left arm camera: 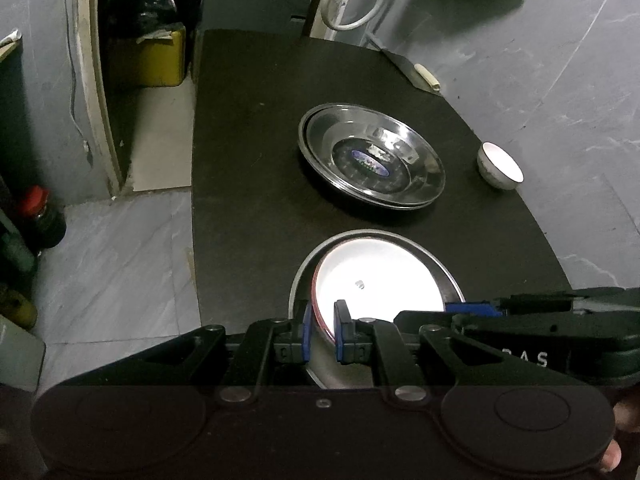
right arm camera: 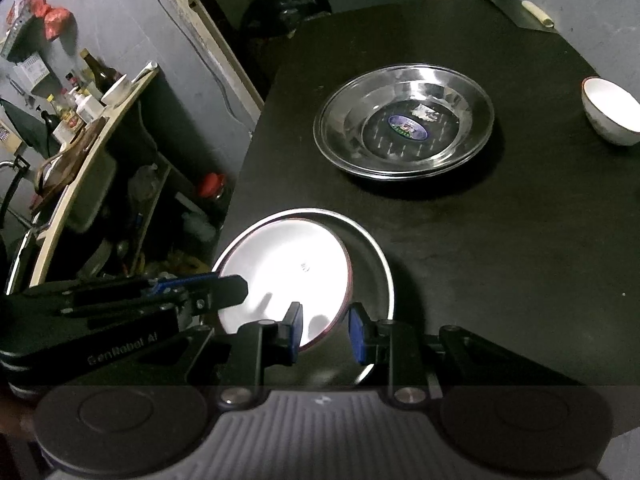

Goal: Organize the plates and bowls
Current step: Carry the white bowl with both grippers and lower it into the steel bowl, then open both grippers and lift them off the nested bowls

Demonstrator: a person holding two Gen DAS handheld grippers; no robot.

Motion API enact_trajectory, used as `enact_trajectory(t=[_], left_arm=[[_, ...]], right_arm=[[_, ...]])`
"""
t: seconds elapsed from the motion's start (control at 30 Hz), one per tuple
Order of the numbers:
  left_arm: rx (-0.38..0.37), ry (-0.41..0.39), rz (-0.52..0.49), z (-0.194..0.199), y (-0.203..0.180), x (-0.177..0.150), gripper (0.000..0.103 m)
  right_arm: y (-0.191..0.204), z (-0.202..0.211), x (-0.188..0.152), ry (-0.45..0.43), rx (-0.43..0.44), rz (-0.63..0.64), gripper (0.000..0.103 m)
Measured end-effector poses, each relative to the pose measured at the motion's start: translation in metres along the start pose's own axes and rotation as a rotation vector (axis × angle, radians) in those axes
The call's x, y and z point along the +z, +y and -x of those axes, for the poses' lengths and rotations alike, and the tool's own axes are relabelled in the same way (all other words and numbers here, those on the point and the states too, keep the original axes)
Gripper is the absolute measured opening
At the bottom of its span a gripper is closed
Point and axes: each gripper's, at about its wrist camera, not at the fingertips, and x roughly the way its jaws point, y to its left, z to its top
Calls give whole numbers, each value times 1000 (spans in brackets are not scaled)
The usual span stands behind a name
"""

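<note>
A white dish with a red rim [left arm camera: 380,276] [right arm camera: 284,268] lies off-centre inside a steel plate [left arm camera: 360,234] [right arm camera: 376,256] at the near edge of the black table [left arm camera: 248,200]. My left gripper [left arm camera: 324,332] is shut on the dish's left rim, one pad inside and one outside. On the opposite rim my right gripper [right arm camera: 326,332] straddles the edge with narrow jaws and appears to grip its wall. Each gripper shows in the other's view: the right gripper [left arm camera: 476,308] and the left gripper [right arm camera: 224,286]. Stacked steel plates [left arm camera: 372,156] [right arm camera: 404,124] sit mid-table, and a small white bowl [left arm camera: 500,166] [right arm camera: 612,112] stands to their right.
A cleaver with a pale handle [left arm camera: 416,72] lies at the table's far edge. Beyond the table's left edge are tiled floor, a yellow container [left arm camera: 148,60], a red-capped jar [left arm camera: 40,216] and a cluttered shelf of bottles [right arm camera: 88,92]. A white hose [left arm camera: 352,0] hangs behind.
</note>
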Motion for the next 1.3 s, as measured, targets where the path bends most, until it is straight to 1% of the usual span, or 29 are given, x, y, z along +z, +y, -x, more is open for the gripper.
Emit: enact_trajectory(t=[0.23, 0.37, 0.63, 0.73, 0.77, 0.8, 0.83, 0.9, 0.93, 1.0, 1.03, 1.1, 1.13, 1.17, 1.2, 1.23, 1.27, 1.3], left_arm=[[0, 20, -6, -4, -2, 1, 12], [-7, 30, -3, -6, -3, 0, 14], [-2, 9, -10, -1, -6, -1, 17], [-9, -25, -16, 8, -6, -1, 25], [-22, -43, -8, 11, -5, -2, 30], [-31, -57, 0, 13, -4, -2, 34], [-39, -75, 12, 16, -2, -3, 36], [-48, -105, 32, 20, 0, -3, 41], [-50, -121, 43, 23, 2, -3, 43], [-47, -156, 60, 27, 3, -3, 55], [-45, -178, 65, 29, 3, -2, 59], [-35, -221, 67, 33, 1, -1, 80], [-28, -243, 62, 34, -2, 1, 84], [-23, -259, 57, 35, -4, 2, 91], [-26, -277, 52, 36, -7, 4, 95], [-35, -304, 52, 38, -9, 6, 97], [-47, -333, 50, 39, -12, 8, 102], [-52, -355, 45, 40, -16, 10, 102]], right_arm=[[3, 1, 2, 9, -9, 14, 30], [2, 3, 2, 10, -12, 10, 31], [-1, 5, 2, 5, -10, 6, 31], [-2, 9, 1, -14, -13, 2, 32], [-3, 11, 0, -22, -14, 3, 33], [-3, 14, -1, -37, -15, 6, 34], [-3, 18, -2, -59, -14, 9, 36], [-4, 28, -3, -107, -11, 13, 42], [-4, 33, -4, -132, -15, 13, 44], [-8, 40, -5, -172, -26, 8, 48], [-10, 44, -6, -194, -32, 3, 50], [-14, 51, -8, -232, -41, -5, 64], [-17, 53, -10, -250, -44, -9, 68], [-19, 55, -11, -263, -46, -13, 82], [-22, 57, -13, -275, -48, -17, 97], [-27, 61, -15, -298, -53, -28, 101], [-31, 65, -16, -318, -61, -38, 102], [-35, 69, -17, -339, -76, -51, 103]])
